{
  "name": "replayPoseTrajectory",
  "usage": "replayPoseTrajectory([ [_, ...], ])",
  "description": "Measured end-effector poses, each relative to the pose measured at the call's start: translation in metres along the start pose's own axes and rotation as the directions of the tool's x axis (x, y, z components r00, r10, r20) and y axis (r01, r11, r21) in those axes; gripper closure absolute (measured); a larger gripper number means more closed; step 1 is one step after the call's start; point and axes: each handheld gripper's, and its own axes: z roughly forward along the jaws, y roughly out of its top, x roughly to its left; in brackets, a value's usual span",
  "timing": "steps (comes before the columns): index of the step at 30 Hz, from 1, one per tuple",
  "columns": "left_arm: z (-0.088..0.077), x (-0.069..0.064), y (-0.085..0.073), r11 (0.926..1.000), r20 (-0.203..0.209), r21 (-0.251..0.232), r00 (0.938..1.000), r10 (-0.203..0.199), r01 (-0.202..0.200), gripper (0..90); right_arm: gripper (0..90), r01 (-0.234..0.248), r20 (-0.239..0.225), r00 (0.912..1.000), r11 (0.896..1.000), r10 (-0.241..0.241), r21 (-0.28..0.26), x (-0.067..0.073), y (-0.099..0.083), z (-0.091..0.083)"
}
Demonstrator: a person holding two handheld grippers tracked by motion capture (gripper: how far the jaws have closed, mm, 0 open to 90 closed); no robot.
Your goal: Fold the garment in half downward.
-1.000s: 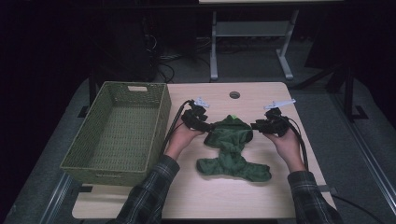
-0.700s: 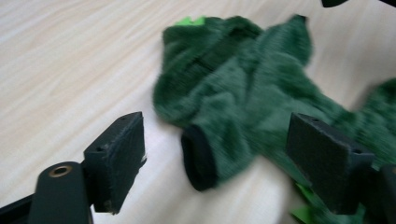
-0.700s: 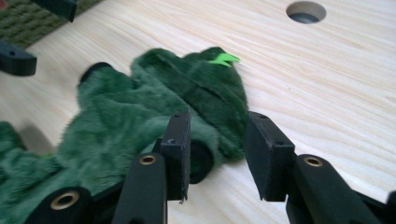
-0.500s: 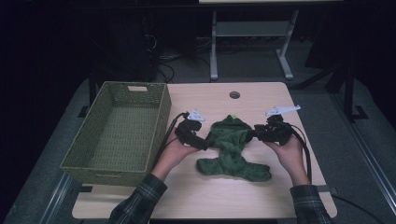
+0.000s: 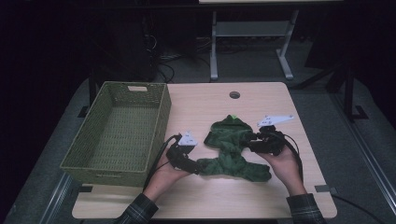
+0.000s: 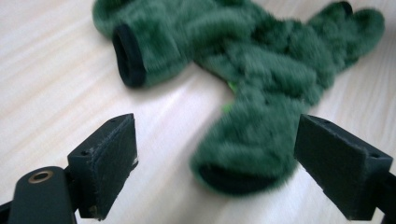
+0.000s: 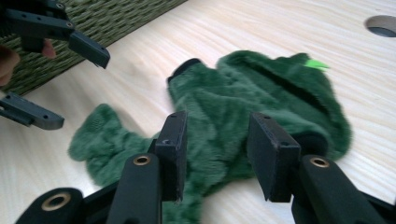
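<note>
A fuzzy green garment (image 5: 233,149) lies flat on the tabletop (image 5: 205,100), just right of the empty woven basket (image 5: 116,130). It looks like a small hooded pet suit with 2 dark-lined cuffs, and the work in hand appears to be folding or gathering it.

The left gripper (image 6: 215,172) has just been opening; its jaws now stand spread wide, with 1 furry cuff (image 6: 243,163) lying between them but pressed by neither pad. In the high view this left gripper (image 5: 194,166) sits at the garment's near left corner. The right gripper (image 7: 215,154) hovers at the garment's right side with jaws partly spread, fabric seen through the gap; I judge nothing is pinched yet.

To do this step well, lower the left jaws until they straddle the cuff, then close on a full bite of pile and lining, not loose fluff. The right should take matching fabric opposite, so both sides lift evenly without bunching.
</note>
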Motion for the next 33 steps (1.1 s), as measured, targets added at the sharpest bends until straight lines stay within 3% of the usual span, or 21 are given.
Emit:
replayPoseTrajectory([
  [9,-0.002,-0.014,-0.022,0.9999,-0.005,0.01,1.0,-0.001,0.001,12.6,58.3,0.053,-0.066,0.9964,0.999,-0.053,0.006,0.027,0.005,0.013],
  [15,0.001,-0.023,-0.036,0.9986,0.003,0.053,1.0,0.008,-0.008,12.7,60.4,0.083,-0.111,0.9906,0.996,-0.08,0.028,0.046,0.006,0.028],
  [20,0.002,-0.027,-0.044,0.9977,-0.003,0.067,0.9999,0.01,-0.009,12.6,66.1,0.127,-0.165,0.9793,0.991,-0.117,0.049,0.062,0.006,0.043],
  [24,0.003,-0.027,-0.049,0.9978,-0.004,0.066,1.0,-0.002,0.002,12.6,68.4,0.169,-0.21,0.9653,0.984,-0.155,0.051,0.077,0.009,0.055],
  [30,0.002,-0.026,-0.057,0.9994,-0.016,0.021,0.9995,0.028,-0.028,12.6,71.4,0.219,-0.265,0.9455,0.972,-0.189,0.088,0.095,0.01,0.075],
  [31,0.002,-0.026,-0.059,0.9992,-0.015,0.011,0.9992,0.038,-0.038,12.7,72.1,0.237,-0.266,0.9418,0.967,-0.206,0.091,0.096,0.009,0.077],
  [33,0.002,-0.025,-0.061,0.9974,-0.019,0.0,0.9973,0.071,-0.071,12.7,72.3,0.234,-0.277,0.9399,0.967,-0.199,0.097,0.101,0.008,0.082],
])
